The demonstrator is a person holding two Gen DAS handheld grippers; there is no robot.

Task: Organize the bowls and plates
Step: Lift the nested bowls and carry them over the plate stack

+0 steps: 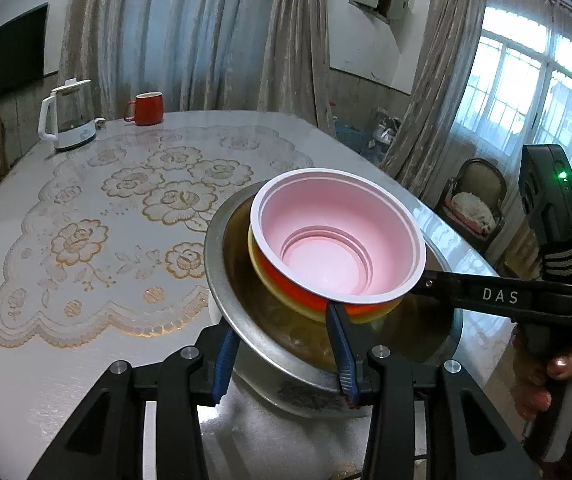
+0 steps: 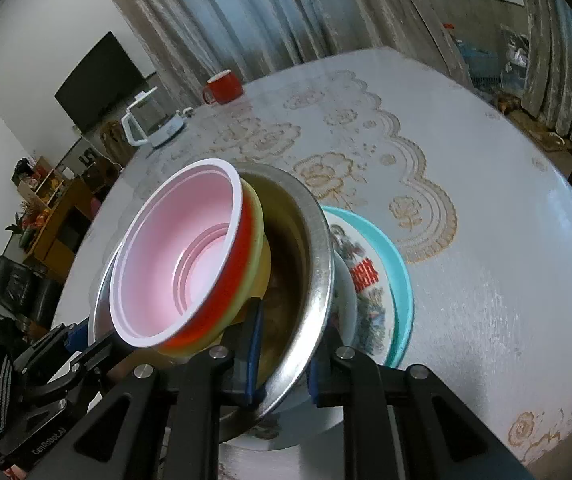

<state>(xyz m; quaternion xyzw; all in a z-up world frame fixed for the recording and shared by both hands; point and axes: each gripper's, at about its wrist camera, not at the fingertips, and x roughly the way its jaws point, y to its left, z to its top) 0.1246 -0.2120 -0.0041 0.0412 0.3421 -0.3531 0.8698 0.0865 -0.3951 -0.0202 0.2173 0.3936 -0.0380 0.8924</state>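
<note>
A steel bowl (image 1: 221,256) holds a nested stack: a pink-lined bowl (image 1: 338,236) with a red outside on a yellow bowl (image 1: 269,280). My left gripper (image 1: 286,356) is shut on the steel bowl's near rim. My right gripper (image 2: 283,354) is shut on the same steel bowl's rim (image 2: 318,240) from the other side, and it reaches in from the right in the left wrist view (image 1: 426,284). The steel bowl is tilted. Under it lie a printed white plate (image 2: 366,280) and a teal plate (image 2: 402,276).
A lace-patterned cloth (image 1: 125,216) covers the round table. A white kettle (image 1: 67,116) and a red mug (image 1: 147,109) stand at the far left edge. A chair (image 1: 474,200) stands beyond the table's right side, near the window.
</note>
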